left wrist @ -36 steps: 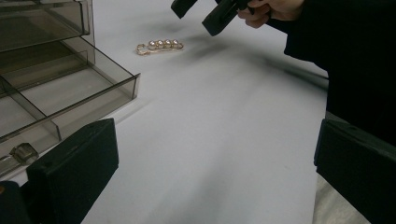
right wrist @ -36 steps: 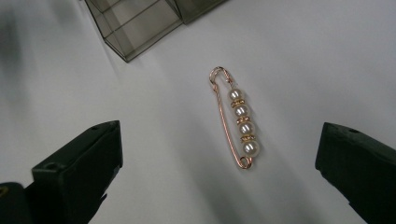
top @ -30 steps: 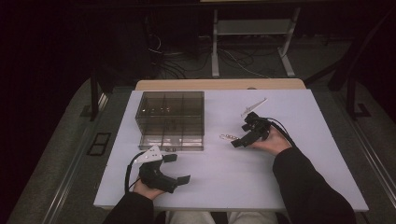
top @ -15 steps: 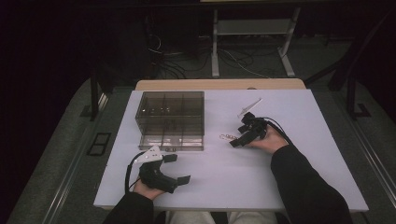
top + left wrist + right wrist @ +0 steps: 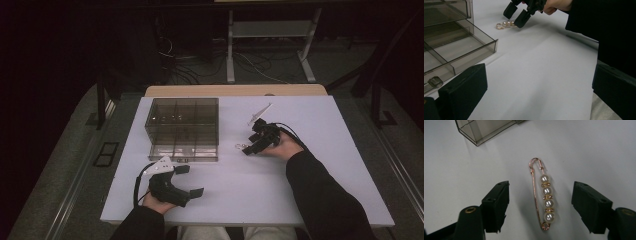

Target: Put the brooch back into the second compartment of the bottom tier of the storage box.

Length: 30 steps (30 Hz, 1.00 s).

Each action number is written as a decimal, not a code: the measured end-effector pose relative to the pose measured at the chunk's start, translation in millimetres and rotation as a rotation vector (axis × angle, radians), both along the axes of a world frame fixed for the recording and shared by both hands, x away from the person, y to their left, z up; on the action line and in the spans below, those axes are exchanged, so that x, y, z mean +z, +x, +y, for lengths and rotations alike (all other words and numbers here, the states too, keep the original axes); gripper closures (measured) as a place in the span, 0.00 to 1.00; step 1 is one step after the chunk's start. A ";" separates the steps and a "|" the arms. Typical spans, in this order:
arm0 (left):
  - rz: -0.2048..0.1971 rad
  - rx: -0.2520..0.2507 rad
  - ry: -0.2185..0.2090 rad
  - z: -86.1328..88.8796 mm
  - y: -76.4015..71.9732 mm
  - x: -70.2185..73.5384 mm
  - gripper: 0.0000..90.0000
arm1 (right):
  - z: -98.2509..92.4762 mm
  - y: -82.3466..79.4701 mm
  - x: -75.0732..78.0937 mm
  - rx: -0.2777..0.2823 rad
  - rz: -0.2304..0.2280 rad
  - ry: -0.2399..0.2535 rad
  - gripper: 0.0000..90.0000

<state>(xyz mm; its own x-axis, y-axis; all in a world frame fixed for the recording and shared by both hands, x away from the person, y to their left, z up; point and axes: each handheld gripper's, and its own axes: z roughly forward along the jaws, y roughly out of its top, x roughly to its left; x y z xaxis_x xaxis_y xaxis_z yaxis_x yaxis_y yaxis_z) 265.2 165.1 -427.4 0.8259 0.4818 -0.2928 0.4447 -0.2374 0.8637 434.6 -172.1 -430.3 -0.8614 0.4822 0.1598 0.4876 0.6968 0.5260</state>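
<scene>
My right gripper (image 5: 540, 206), jaws just closing, straddles but doesn't yet touch the gold pearl-beaded safety-pin brooch (image 5: 543, 198) lying on the white table (image 5: 586, 150), near the smoky clear-plastic compartment box (image 5: 183, 128); lifting remains.

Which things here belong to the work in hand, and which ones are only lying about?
Belonging to the work:
- pearl brooch pin, flat on the table, between the jaws, not yet gripped
- right gripper, whose jaws have just been closing
- clear compartment box

Only lying about:
- left gripper, resting open
- white table
</scene>
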 end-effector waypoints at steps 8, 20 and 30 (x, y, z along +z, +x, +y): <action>0.002 0.001 -0.002 -0.2 0.0 -0.2 0.00 | 1.4 1.1 -1.5 0.007 -0.007 -0.020 0.50; 0.003 0.002 -0.003 -0.3 0.0 -0.3 0.00 | 3.1 0.0 -2.2 0.012 -0.029 -0.036 0.65; 0.000 0.001 -0.002 -0.3 -0.1 -0.1 0.00 | 3.6 -0.7 -2.0 0.004 -0.046 -0.049 0.71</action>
